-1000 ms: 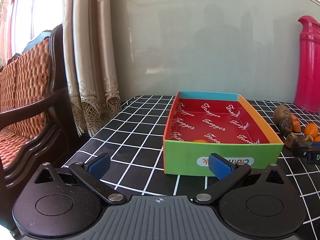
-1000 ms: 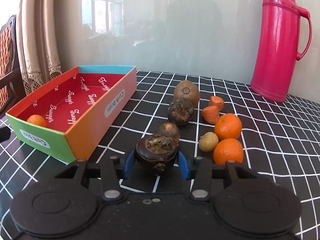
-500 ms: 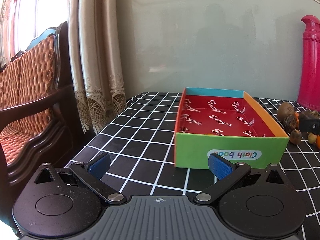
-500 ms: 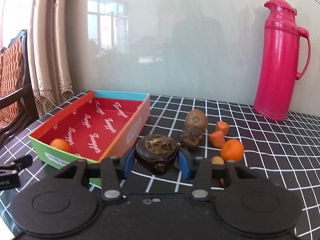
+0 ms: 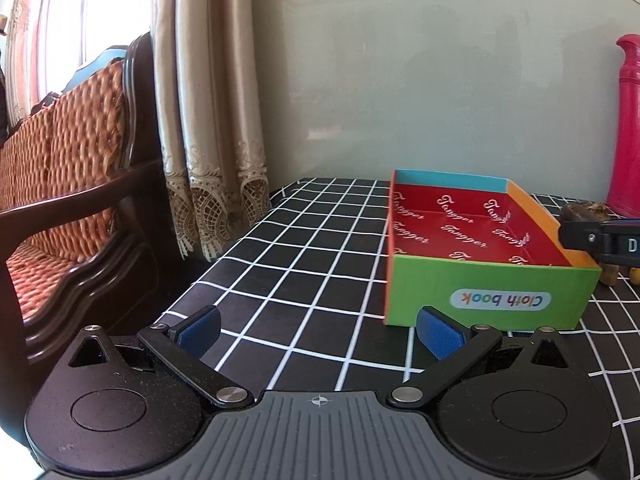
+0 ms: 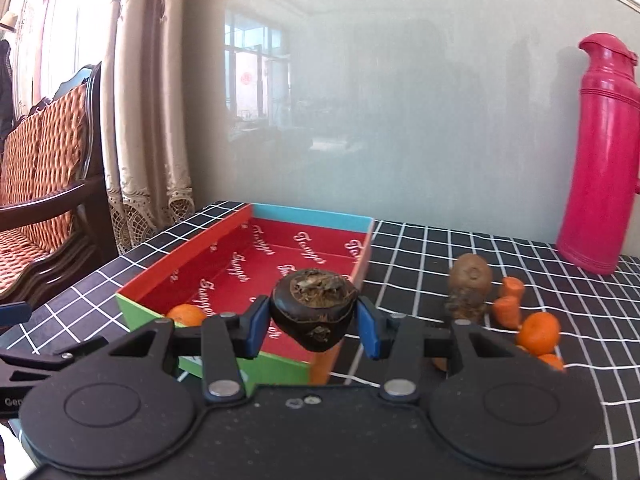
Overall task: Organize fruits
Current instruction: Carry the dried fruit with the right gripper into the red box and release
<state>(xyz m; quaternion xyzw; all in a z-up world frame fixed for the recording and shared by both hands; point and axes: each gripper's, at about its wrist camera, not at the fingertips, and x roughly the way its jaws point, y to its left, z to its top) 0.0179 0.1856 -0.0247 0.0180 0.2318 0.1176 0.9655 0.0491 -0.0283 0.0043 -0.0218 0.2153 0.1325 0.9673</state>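
Blue-padded fingers [image 5: 199, 330] of the left gripper [image 5: 318, 330] are spread wide with nothing between them, held above the checked tablecloth [image 5: 304, 264] just before the green end wall of the cardboard box [image 5: 488, 300]. At the box's right rim a dark fruit [image 5: 585, 209] is seen in the right gripper's black finger.

From the right wrist, the dark fruit [image 6: 314, 310] is clamped between the pads of the right gripper [image 6: 314, 326], raised over the box [image 6: 192, 264] at its near right corner. One orange [image 6: 186, 315] lies inside the box; a kiwi [image 6: 470, 274], carrot pieces [image 6: 508, 306] and oranges [image 6: 538, 332] lie right of the box, a pink flask [image 6: 600, 160] beyond.
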